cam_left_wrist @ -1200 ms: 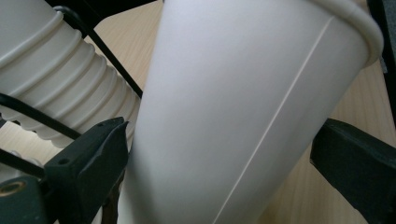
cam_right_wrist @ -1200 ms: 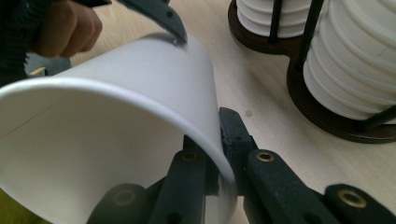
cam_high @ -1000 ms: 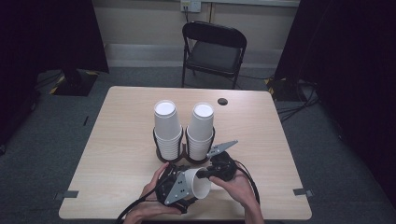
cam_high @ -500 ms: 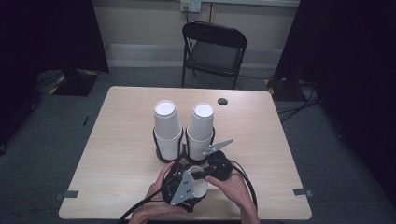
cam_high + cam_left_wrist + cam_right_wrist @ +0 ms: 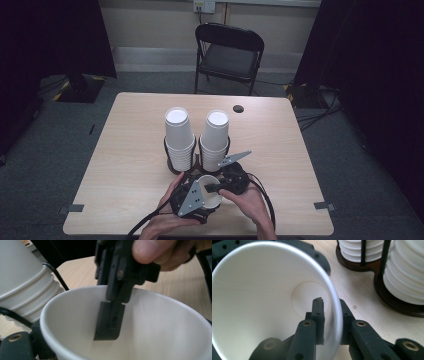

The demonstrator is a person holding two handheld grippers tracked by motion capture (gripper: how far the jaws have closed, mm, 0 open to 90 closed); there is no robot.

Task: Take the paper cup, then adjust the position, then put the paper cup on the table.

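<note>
A single white paper cup [image 5: 210, 191] lies tilted near the table's front edge, between both hands. My left gripper [image 5: 200, 196] is shut around its body, and its black jaws wrap the outside of the cup [image 5: 262, 290] in the right gripper view. My right gripper [image 5: 331, 312] is shut on the cup's rim, one jaw inside and one outside. That inner jaw reaches down into the cup [image 5: 150, 327] in the left gripper view. Just behind stand two stacks of white cups [image 5: 178, 135] [image 5: 216, 134] in a dark holder [image 5: 197, 164].
The holder's dark wooden base [image 5: 392, 302] and black wire uprights stand close beside the held cup. A small dark round disc [image 5: 238, 108] lies at the table's far edge. A black folding chair [image 5: 227, 52] stands behind the table [image 5: 125, 150]. Cables trail from both grippers over the front edge.
The left gripper has turned, so its grey plate now faces up over the cup. The right gripper has crept slightly toward the cup. The stacks have not moved.
</note>
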